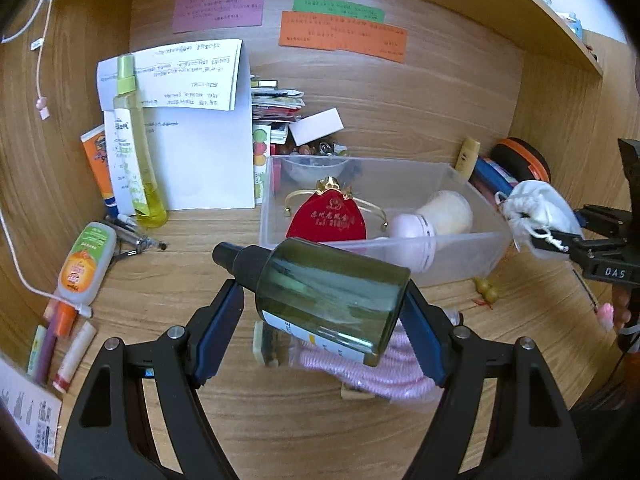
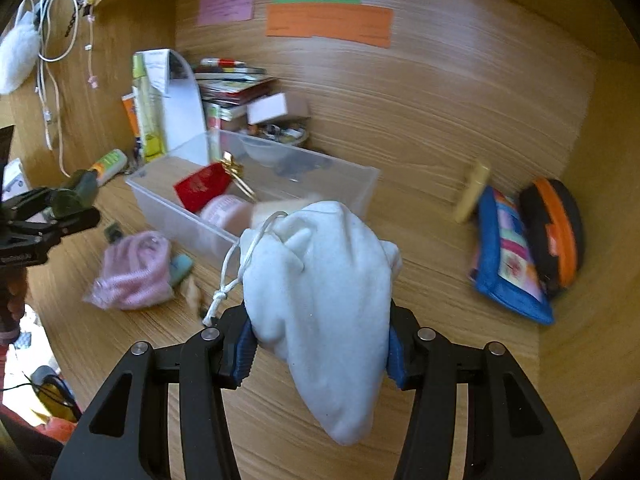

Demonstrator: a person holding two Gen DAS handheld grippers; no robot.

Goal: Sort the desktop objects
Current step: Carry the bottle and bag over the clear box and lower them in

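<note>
My left gripper [image 1: 322, 304] is shut on a dark green spray bottle [image 1: 328, 292] with a black cap, held sideways above the desk just in front of the clear plastic bin [image 1: 460, 248]. The bin holds a red pouch [image 1: 326, 220], a gold bangle and a pink-handled brush [image 1: 432, 220]. My right gripper [image 2: 318, 340] is shut on a white drawstring pouch [image 2: 320, 308], lifted over the desk near the bin's [image 2: 360, 184] right end. In the left wrist view that pouch [image 1: 536, 208] hangs at the far right. The green bottle [image 2: 74, 198] shows at the left edge of the right wrist view.
A pink knitted bundle [image 2: 132, 272] lies in front of the bin. A yellow spray bottle [image 1: 136, 144], papers and a tube [image 1: 84, 260] stand at the left. A blue patterned pouch [image 2: 508, 256], an orange-black case [image 2: 556, 232] and a wooden piece [image 2: 474, 190] sit at the right wall.
</note>
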